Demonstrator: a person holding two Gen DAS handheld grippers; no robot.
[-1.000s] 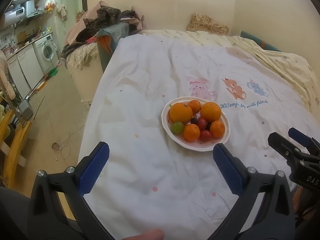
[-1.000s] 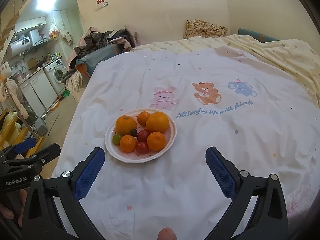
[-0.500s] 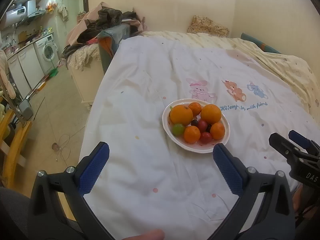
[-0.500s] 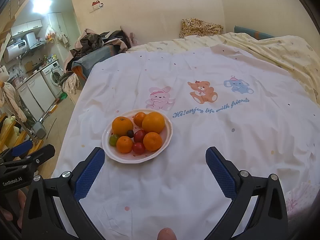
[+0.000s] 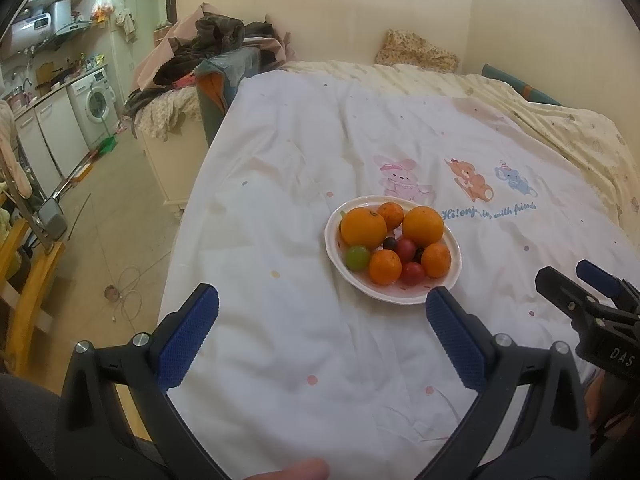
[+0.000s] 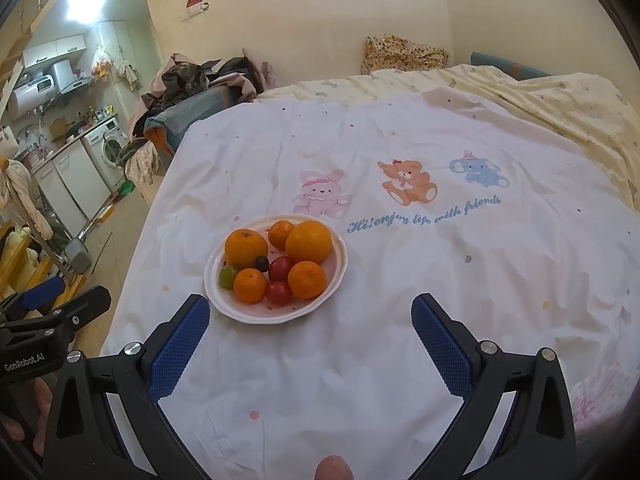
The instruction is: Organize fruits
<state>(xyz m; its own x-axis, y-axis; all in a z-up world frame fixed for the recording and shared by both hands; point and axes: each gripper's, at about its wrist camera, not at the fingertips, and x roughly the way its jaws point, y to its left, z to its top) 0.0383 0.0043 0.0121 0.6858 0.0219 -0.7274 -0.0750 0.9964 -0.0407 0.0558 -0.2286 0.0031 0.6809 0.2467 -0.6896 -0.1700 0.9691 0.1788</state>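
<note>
A white plate (image 5: 455, 258) (image 6: 338, 266) lies on a white bed sheet and holds the fruit: two large oranges (image 5: 363, 227) (image 6: 309, 241), three small mandarins (image 5: 385, 267), two red cherry tomatoes (image 6: 279, 293), a green grape (image 5: 357, 257) (image 6: 228, 275) and dark grapes (image 6: 262, 263). My left gripper (image 5: 320, 322) hovers open in front of the plate, its right fingertip near the plate's near rim. My right gripper (image 6: 310, 326) is open too, with the plate just beyond its left fingertip. Neither holds anything.
The white sheet (image 6: 400, 280) with cartoon animals covers the bed; a cream quilt (image 6: 560, 108) lies at the far right. The bed's left edge drops to the floor (image 5: 100, 220). Clothes are piled on a cabinet (image 5: 208, 44), and a washing machine (image 5: 96, 100) stands further left.
Both grippers have drifted slightly toward the plate, which now sits a little lower and nearer in each view. Their jaws stay open.
</note>
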